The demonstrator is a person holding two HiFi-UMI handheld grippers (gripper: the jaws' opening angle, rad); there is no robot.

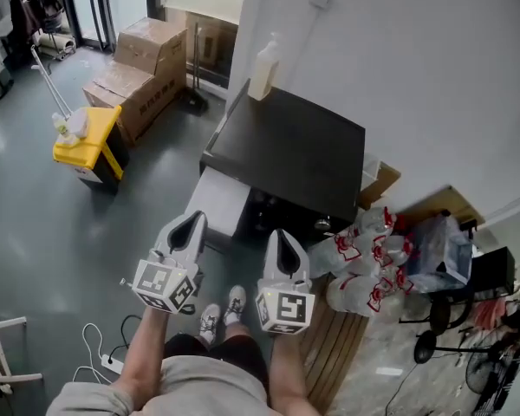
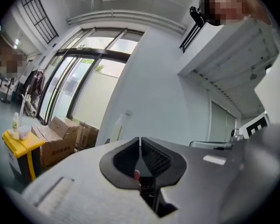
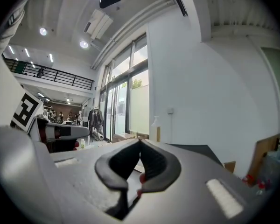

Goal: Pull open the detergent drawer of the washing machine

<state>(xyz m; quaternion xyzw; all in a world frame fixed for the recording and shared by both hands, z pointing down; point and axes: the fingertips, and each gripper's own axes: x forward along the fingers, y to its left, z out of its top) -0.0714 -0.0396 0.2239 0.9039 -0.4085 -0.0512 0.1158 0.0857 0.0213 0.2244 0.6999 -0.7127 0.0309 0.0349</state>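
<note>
The washing machine [image 1: 295,150] has a black top and stands against the white wall, seen from above in the head view. A white drawer-like part [image 1: 217,202] juts out from its front at the left. Both grippers are held high and level in front of the machine, apart from it. My left gripper [image 1: 191,221] has its jaws together with nothing between them, as the left gripper view [image 2: 140,141] confirms. My right gripper [image 1: 282,236] is likewise shut and empty [image 3: 140,142]. The machine's front face is hidden below its top.
A pump bottle [image 1: 263,69] stands on the machine's back corner. A yellow mop bucket [image 1: 91,141] and cardboard boxes [image 1: 143,68] sit on the floor at left. Bagged bottles [image 1: 373,263] lie right of the machine. A power strip [image 1: 113,364] lies near my feet.
</note>
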